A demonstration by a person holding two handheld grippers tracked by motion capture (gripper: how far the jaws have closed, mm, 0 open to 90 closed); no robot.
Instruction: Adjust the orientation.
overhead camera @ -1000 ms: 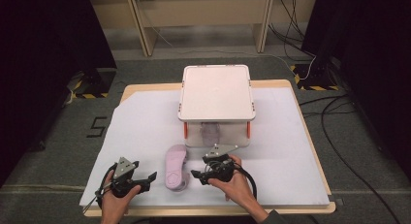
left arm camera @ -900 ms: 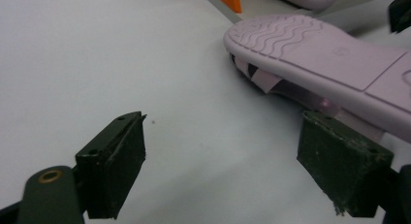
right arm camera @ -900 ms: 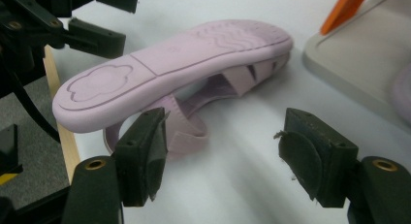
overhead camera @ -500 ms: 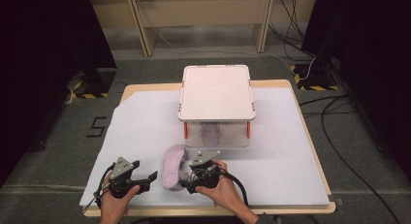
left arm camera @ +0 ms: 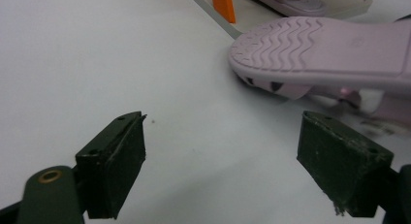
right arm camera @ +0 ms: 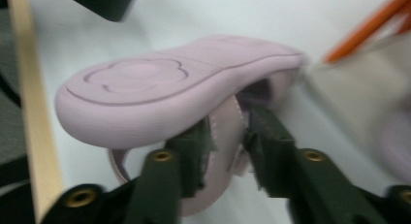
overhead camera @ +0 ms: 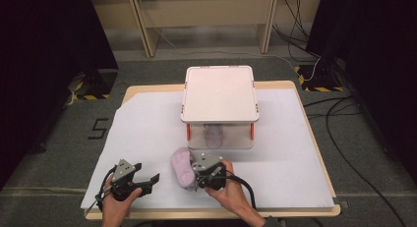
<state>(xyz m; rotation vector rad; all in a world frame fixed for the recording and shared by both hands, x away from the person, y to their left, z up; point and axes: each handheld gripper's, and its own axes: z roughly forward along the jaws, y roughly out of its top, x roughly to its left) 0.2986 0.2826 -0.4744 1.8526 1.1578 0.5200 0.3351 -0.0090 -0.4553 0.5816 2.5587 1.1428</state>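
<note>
So the right gripper (overhead camera: 196, 174) has its jaws pinched on the strap (right arm camera: 225, 136) of a pink sandal (overhead camera: 181, 167). The jaws have just been closing, and in the right gripper view the strap sits squeezed between the two black pads with the sole arching over them. The sandal is flipped sole-up, near the front edge of the table (overhead camera: 314, 211), on the white sheet (overhead camera: 147, 133) that covers most of it. It's tipped up a bit rather than lying flat; in the left gripper view the wavy tread of the sole (left arm camera: 310, 44) hangs just above the sheet.

The left gripper (overhead camera: 150, 180) is off to the left of the sandal, a little apart from it, jaws spread wide with nothing between them, only bare white sheet under it.

Behind the sandal there's a clear box (overhead camera: 221, 136) with a white lid (overhead camera: 220, 93) and orange clips (overhead camera: 188, 131) on the sides. A second pink sandal (overhead camera: 214, 134) sits inside it, seen through the front wall. The held sandal is just in front of that box, not touching it as far as I can tell.
</note>
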